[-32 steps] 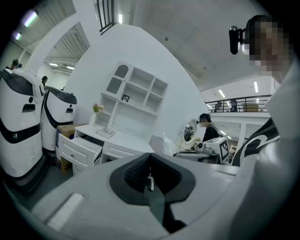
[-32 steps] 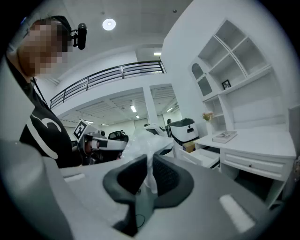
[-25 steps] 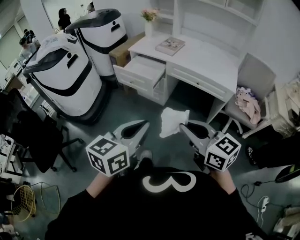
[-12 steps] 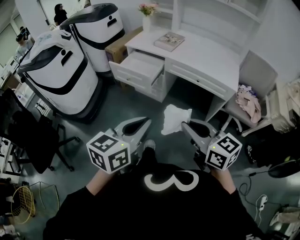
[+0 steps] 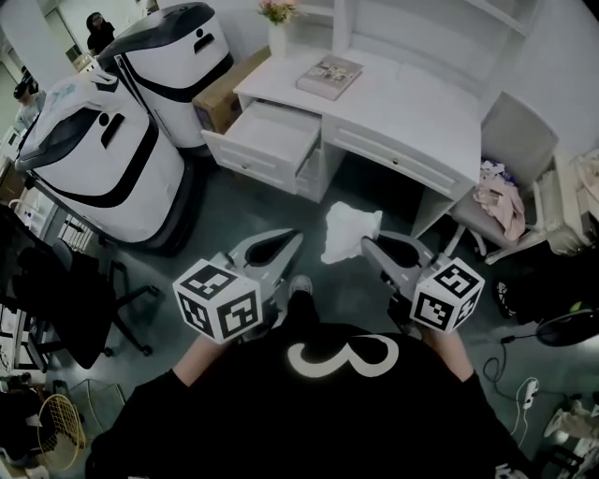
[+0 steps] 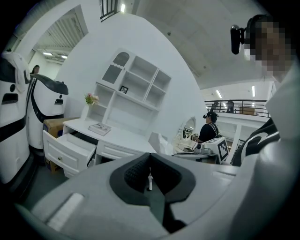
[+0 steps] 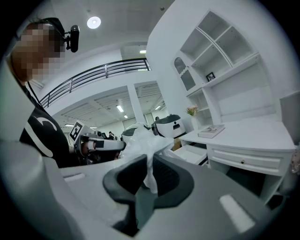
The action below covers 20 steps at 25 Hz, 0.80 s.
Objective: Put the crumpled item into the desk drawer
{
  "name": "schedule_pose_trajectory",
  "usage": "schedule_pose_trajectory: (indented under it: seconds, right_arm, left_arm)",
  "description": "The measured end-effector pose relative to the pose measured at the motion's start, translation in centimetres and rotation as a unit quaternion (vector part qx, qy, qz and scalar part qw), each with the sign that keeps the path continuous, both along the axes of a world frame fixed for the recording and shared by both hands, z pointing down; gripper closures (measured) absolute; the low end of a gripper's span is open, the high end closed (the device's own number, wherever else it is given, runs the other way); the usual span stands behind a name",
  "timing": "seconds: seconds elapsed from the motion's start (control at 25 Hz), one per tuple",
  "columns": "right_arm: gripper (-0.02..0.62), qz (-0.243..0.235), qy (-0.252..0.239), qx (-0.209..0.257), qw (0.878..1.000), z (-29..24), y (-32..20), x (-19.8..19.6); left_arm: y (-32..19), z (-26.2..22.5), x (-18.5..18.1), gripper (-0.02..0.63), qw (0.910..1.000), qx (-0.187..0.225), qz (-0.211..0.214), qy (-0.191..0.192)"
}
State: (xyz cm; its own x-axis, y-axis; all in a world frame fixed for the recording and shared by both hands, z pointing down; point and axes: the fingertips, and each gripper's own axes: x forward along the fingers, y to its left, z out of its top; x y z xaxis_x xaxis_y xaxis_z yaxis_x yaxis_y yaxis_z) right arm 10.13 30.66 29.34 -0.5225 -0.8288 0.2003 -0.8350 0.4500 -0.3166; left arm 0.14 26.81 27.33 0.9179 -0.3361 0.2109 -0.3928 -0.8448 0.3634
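Note:
A crumpled white item (image 5: pixel 348 229) hangs from my right gripper (image 5: pixel 367 245), whose jaws are shut on it; in the right gripper view the crumpled white item (image 7: pixel 140 145) bulges up between the dark pads (image 7: pixel 166 176). My left gripper (image 5: pixel 284 241) is beside it on the left, held level, shut with nothing in it (image 6: pixel 150 178). The white desk (image 5: pixel 412 112) stands ahead, and its left drawer (image 5: pixel 265 138) is pulled out and looks bare inside. The same drawer (image 6: pixel 70 146) shows low left in the left gripper view, and the drawer (image 7: pixel 192 152) at mid-frame in the right gripper view.
A book (image 5: pixel 329 75) and a vase of flowers (image 5: pixel 274 11) sit on the desk. Two large white machines (image 5: pixel 98 154) stand left of the drawer, with a cardboard box (image 5: pixel 220 94) behind. A chair (image 5: pixel 510 140) with pink cloth (image 5: pixel 496 198) stands right. A black office chair (image 5: pixel 65 281) is at the left.
The desk and machines have slid up and left in the head view as the person moves nearer. Both grippers keep their pose, and the white item stays in the right one.

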Motion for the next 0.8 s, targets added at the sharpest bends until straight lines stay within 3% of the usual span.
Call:
schedule_pose_trajectory:
  seconds: [0.44, 0.8]
  right_arm:
    - [0.557, 0.012, -0.013, -0.048, 0.999, 1.9, -15.2, 2.5]
    - [0.557, 0.008, 0.025, -0.068, 0.997, 3.8, -28.6, 3.7]
  left_arm:
    - [-16.0, 2.4, 2.8, 0.595, 0.9988, -0.046, 0.004, -0.016]
    - [-29.4, 5.1, 2.9, 0.595, 0.9972, -0.066, -0.025, -0.025]
